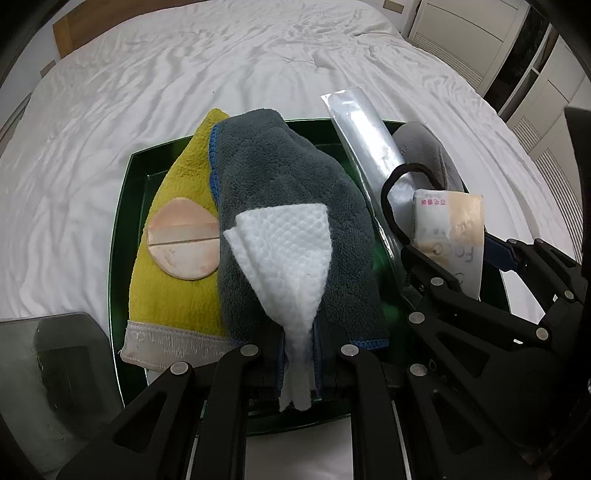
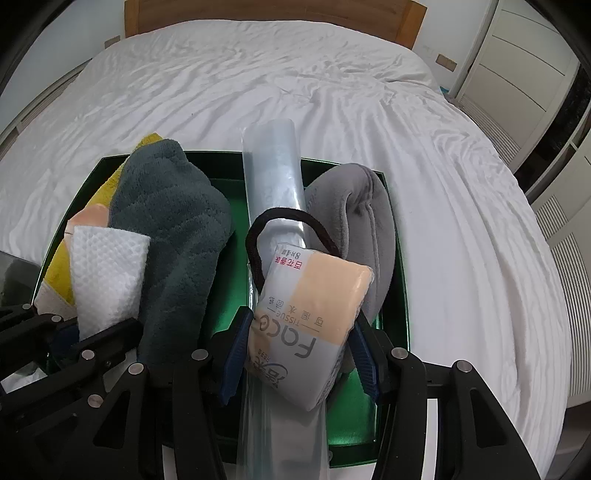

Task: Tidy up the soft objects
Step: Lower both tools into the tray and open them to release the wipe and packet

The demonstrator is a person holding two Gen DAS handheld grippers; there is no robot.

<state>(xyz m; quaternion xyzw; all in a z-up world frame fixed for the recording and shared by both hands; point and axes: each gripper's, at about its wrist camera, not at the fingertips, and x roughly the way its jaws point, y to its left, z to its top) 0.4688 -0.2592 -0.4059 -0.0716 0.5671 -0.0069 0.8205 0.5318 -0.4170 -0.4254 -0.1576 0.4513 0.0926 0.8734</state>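
Observation:
A green tray point(image 1: 122, 206) lies on the white bed. In it lie a yellow cloth point(image 1: 177, 280) with a round peach puff point(image 1: 183, 240), a dark grey towel point(image 1: 280, 184), a clear plastic sleeve point(image 1: 369, 140), a grey eye mask point(image 1: 432, 151) with black strap point(image 1: 391, 192). My left gripper point(image 1: 299, 358) is shut on a white textured tissue point(image 1: 288, 251) resting on the towel. My right gripper point(image 2: 299, 358) is shut on a tissue pack point(image 2: 310, 314) above the sleeve point(image 2: 273, 166); the tray point(image 2: 400, 280), towel point(image 2: 173, 221), mask point(image 2: 365, 221) and white tissue point(image 2: 107, 273) show there too.
The wrinkled white bed sheet point(image 1: 184, 92) spreads around the tray. A wooden headboard point(image 2: 273, 11) stands at the far end. White cabinets point(image 2: 532, 74) line the right side. A dark flat object point(image 1: 48, 369) sits at the left of the tray.

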